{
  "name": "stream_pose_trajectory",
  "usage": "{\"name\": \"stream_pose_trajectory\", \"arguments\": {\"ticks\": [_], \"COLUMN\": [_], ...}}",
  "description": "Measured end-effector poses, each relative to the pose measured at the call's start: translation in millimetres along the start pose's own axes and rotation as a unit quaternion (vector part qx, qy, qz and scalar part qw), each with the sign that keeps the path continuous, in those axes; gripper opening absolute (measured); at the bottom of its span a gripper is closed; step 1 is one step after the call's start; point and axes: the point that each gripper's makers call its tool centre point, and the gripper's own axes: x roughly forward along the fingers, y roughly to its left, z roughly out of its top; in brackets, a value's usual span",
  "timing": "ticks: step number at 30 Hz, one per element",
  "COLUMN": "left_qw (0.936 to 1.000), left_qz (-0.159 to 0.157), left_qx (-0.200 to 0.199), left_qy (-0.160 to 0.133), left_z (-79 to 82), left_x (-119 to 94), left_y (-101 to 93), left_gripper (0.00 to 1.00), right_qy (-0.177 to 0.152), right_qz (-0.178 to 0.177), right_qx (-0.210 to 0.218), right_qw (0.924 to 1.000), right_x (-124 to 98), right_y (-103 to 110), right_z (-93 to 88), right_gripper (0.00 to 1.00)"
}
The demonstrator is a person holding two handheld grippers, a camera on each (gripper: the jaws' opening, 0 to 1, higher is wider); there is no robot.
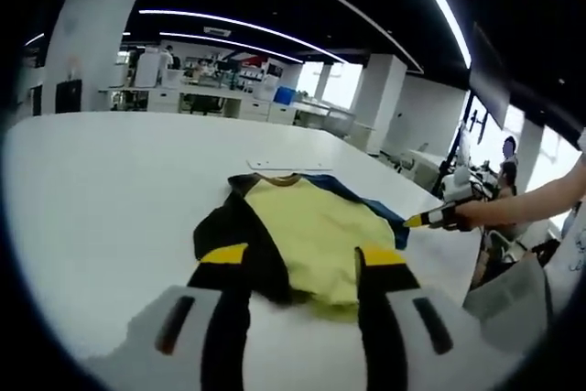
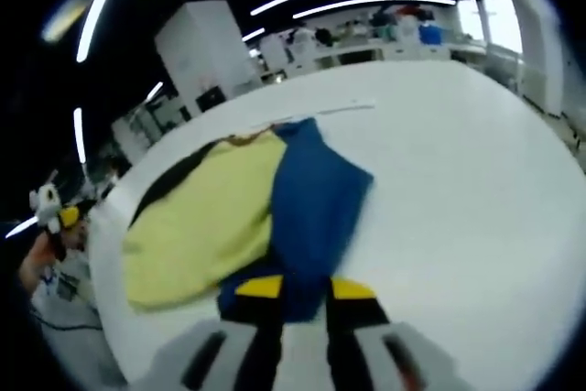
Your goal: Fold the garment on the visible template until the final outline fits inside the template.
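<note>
White smooth bench (image 1: 110, 190) carries a soft yellow, black and blue garment (image 1: 302, 226). Left gripper (image 1: 302, 267) gapes wide, holding nothing. Right gripper (image 2: 307, 288) pinches the blue sleeve (image 2: 316, 203) near the bench edge.

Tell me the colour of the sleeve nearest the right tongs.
Blue sleeve, clearest in the right gripper view, beside the yellow body.

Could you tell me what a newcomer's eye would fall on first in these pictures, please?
The garment, yellow with black and blue sleeves, lying on the white table. In the left gripper view the left tongs stand open at its near edge, and the right tongs come in from the right. In the right gripper view the right tongs reach the blue sleeve.
</note>
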Motion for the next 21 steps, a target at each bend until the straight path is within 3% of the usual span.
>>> {"name": "stream_pose_trajectory", "arguments": {"ticks": [3,6,11,17,19,21], "left_qw": [0.9999,0.9999,0.9994,0.9992,0.999,0.999], "left_qz": [-0.006,-0.008,-0.009,-0.006,-0.006,-0.007], "left_qx": [0.014,0.004,0.016,0.019,0.022,0.02], "left_qy": [0.007,0.009,0.029,0.034,0.038,0.039], "left_z": [-3.0,-3.9,-9.6,-12.9,-15.4,-16.6], "left_x": [1,2,3,4,4,4], "left_y": [-6.1,-6.4,-10.3,-11.4,-12.2,-12.6], "left_gripper": [0.43,0.49,0.64,0.74,0.77,0.77], "right_qy": [-0.005,-0.018,-0.062,-0.081,-0.076,-0.069], "right_qz": [0.001,-0.003,0.013,0.048,0.056,0.062], "right_qx": [0.002,0.0,-0.007,-0.03,-0.047,-0.067], "right_qw": [1.0,0.9998,0.998,0.9951,0.9944,0.9935], "right_x": [0,-3,-7,0,0,11], "right_y": [0,-2,10,40,61,66], "right_z": [4.7,16.3,56.1,94.0,93.1,96.8], "right_gripper": [0.0,0.0,0.0,0.0,0.0,0.0]}}
